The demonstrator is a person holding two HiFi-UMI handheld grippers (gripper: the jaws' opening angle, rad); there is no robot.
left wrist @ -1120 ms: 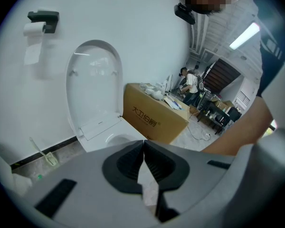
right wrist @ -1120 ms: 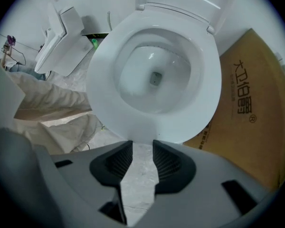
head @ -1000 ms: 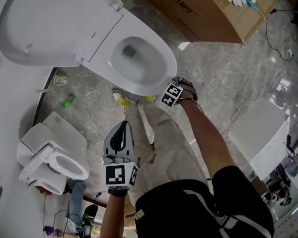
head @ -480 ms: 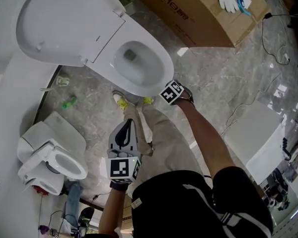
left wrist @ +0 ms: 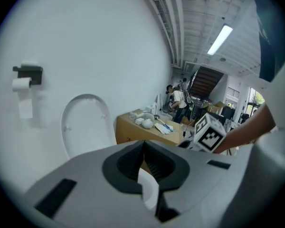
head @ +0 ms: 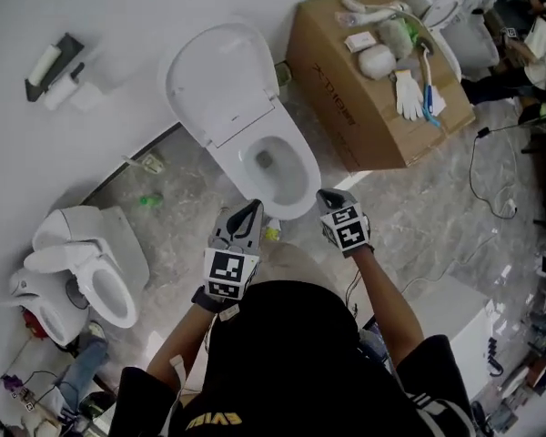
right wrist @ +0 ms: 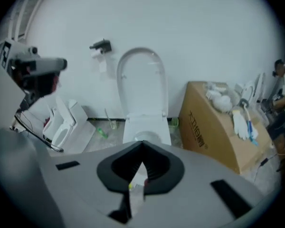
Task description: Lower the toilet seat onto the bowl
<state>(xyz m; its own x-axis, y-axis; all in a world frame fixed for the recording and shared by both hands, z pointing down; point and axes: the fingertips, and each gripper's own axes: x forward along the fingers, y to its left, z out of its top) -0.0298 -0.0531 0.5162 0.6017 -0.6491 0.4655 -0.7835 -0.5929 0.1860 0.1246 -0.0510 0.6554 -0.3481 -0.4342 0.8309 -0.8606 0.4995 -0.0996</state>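
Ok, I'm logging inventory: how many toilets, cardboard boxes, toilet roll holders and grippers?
Cardboard box: 1
Toilets: 2 (wall toilet, floor toilet); white shape behind the box unclear
Toilet roll holder: 1
Grippers: 2 (left gripper, right gripper)
Total: 6

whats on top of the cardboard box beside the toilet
On the cardboard box lie white gloves, a blue-handled tool, a rounded white bundle and smaller white items. The box looks closed, so its contents are hidden.

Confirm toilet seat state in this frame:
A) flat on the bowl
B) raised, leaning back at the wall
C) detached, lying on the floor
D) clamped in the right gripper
B: the toilet seat stands upright at the wall behind the bowl, whose opening is fully exposed.
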